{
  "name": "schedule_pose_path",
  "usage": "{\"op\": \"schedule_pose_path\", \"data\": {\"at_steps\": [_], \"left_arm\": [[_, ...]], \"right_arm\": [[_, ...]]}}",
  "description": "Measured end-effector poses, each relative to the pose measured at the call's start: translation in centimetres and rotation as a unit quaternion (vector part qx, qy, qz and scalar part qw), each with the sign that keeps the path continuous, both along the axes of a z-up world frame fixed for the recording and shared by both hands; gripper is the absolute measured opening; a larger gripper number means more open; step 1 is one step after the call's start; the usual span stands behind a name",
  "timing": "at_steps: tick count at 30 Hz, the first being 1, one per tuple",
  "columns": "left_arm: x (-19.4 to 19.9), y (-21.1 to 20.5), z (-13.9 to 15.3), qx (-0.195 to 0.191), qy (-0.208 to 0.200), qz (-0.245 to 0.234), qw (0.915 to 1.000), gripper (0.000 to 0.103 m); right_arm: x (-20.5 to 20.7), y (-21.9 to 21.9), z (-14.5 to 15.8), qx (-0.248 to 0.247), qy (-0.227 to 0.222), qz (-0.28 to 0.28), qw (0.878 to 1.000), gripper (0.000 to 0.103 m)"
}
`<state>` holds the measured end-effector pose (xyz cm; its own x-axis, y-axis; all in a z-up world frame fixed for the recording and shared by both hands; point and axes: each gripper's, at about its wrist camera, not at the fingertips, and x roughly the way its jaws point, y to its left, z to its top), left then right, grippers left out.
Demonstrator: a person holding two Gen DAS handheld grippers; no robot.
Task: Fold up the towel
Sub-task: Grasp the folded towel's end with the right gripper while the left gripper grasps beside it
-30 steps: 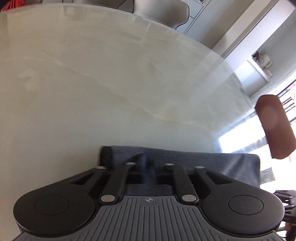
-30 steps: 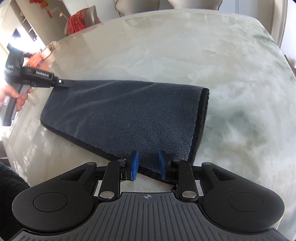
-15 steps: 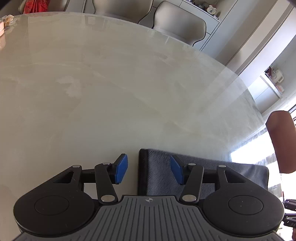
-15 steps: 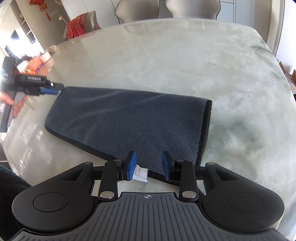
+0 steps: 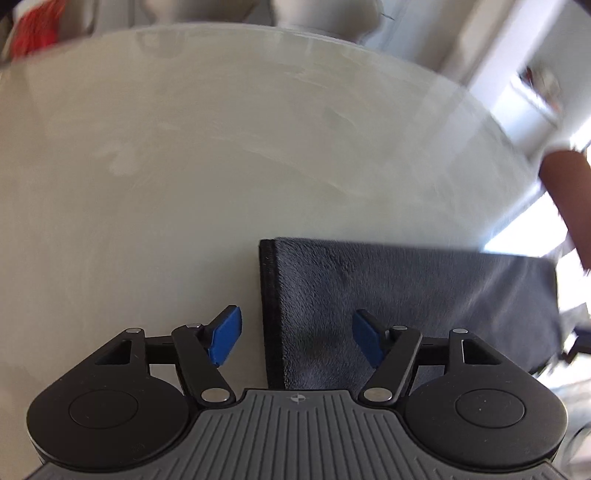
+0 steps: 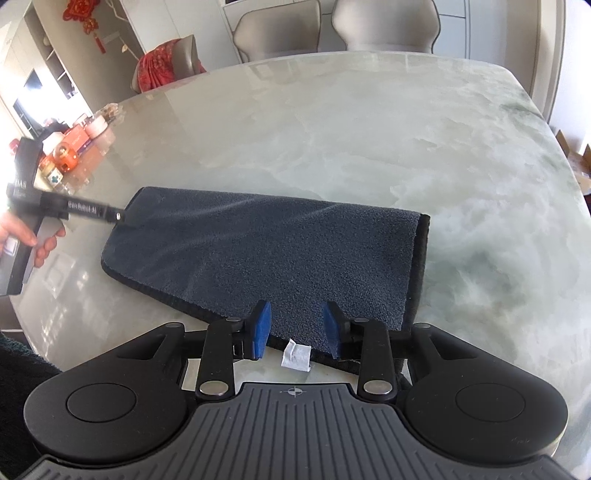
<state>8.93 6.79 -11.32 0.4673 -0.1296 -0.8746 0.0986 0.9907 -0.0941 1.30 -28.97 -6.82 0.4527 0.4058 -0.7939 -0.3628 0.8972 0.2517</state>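
Observation:
A dark grey towel (image 6: 273,254) lies folded into a long strip on the pale marble table (image 6: 369,129); its white label (image 6: 296,355) sticks out at the near edge. My right gripper (image 6: 295,330) is open, its blue pads astride the towel's near edge. In the left wrist view the towel (image 5: 406,295) lies flat to the right. My left gripper (image 5: 295,339) is open and empty, its jaws wide apart over the towel's short end. That gripper also shows in the right wrist view (image 6: 122,216), at the towel's far left corner.
Grey chairs (image 6: 384,26) stand at the table's far side, one draped with red cloth (image 6: 162,66). Small jars and boxes (image 6: 70,147) crowd the table's left edge. My bare forearm (image 5: 565,192) shows at the right of the left wrist view.
Both grippers have opened and let go of the towel, which now lies flat. The left gripper has drawn back from the towel's end; the right jaws have widened and backed off.

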Motion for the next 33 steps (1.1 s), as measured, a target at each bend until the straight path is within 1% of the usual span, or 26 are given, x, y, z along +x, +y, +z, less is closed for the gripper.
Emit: {"op": "schedule_pose_path", "data": {"at_steps": [1, 2, 3, 4, 5, 8, 9, 11, 15, 17, 18, 20, 23, 25, 27, 28, 31, 33], "left_arm": [[-0.1, -0.3, 0.1, -0.001, 0.0, -0.001, 1.0, 0.062], [-0.3, -0.5, 0.3, -0.004, 0.001, -0.002, 1.0, 0.048], [-0.1, -0.5, 0.4, -0.022, 0.007, 0.005, 0.9997, 0.03], [0.0, -0.3, 0.4, -0.036, 0.013, 0.011, 0.9992, 0.02], [0.3, 0.1, 0.3, -0.067, 0.028, 0.022, 0.9971, 0.011], [0.2, 0.5, 0.5, -0.101, 0.035, 0.049, 0.9931, 0.01], [0.3, 0.3, 0.9, -0.102, 0.028, 0.047, 0.9933, 0.01], [0.0, -0.4, 2.2, -0.117, 0.013, 0.038, 0.9923, 0.01], [-0.1, -3.0, 5.0, -0.146, -0.005, -0.006, 0.9892, 0.01], [0.1, -5.4, 6.2, -0.158, -0.008, -0.039, 0.9866, 0.01], [0.0, -6.4, 6.6, -0.164, -0.007, -0.048, 0.9853, 0.01], [0.5, -9.0, 7.1, -0.186, 0.001, -0.072, 0.9798, 0.01], [1.5, -13.2, 6.8, -0.211, 0.016, -0.095, 0.9726, 0.011], [2.3, -15.8, 6.6, -0.209, 0.021, -0.114, 0.971, 0.011], [2.7, -18.9, 6.1, -0.199, 0.023, -0.139, 0.9699, 0.011], [3.3, -19.8, 5.7, -0.196, 0.025, -0.142, 0.9699, 0.011], [3.2, -23.4, 4.3, -0.183, 0.035, -0.153, 0.9705, 0.011], [3.5, -25.1, 3.6, -0.166, 0.033, -0.158, 0.9729, 0.015]], "right_arm": [[-0.1, -0.2, 0.0, 0.002, -0.001, -0.003, 1.0, 0.033], [-0.1, -0.3, 0.0, 0.002, -0.002, -0.005, 1.0, 0.033], [-0.2, -0.4, 0.0, 0.003, -0.003, -0.008, 1.0, 0.033], [-0.3, -0.6, 0.0, 0.006, -0.004, -0.012, 1.0, 0.033], [-0.4, -0.7, 0.0, 0.008, -0.006, -0.015, 1.0, 0.033], [-0.7, -1.5, 0.1, 0.017, -0.01, -0.027, 0.999, 0.033], [-0.9, -1.8, 0.1, 0.02, -0.012, -0.031, 0.999, 0.033], [-1.1, -2.4, 0.2, 0.025, -0.016, -0.041, 0.999, 0.033], [-1.6, -4.2, 0.1, 0.03, -0.019, -0.067, 0.997, 0.033], [-1.8, -5.2, -0.1, 0.031, -0.02, -0.082, 0.996, 0.033], [-2.0, -5.8, -0.1, 0.034, -0.02, -0.091, 0.995, 0.033], [-2.3, -6.3, -0.2, 0.034, -0.019, -0.097, 0.995, 0.033], [-3.0, -7.2, -0.5, 0.038, -0.016, -0.102, 0.994, 0.033], [-3.3, -7.7, -0.7, 0.04, -0.013, -0.105, 0.994, 0.033], [-3.4, -8.4, -0.9, 0.046, -0.011, -0.11, 0.993, 0.033], [-3.5, -8.6, -1.0, 0.048, -0.011, -0.112, 0.993, 0.033], [-3.5, -9.5, -1.2, 0.055, -0.01, -0.117, 0.992, 0.033], [-3.5, -9.9, -1.3, 0.061, -0.009, -0.118, 0.991, 0.033]]}}
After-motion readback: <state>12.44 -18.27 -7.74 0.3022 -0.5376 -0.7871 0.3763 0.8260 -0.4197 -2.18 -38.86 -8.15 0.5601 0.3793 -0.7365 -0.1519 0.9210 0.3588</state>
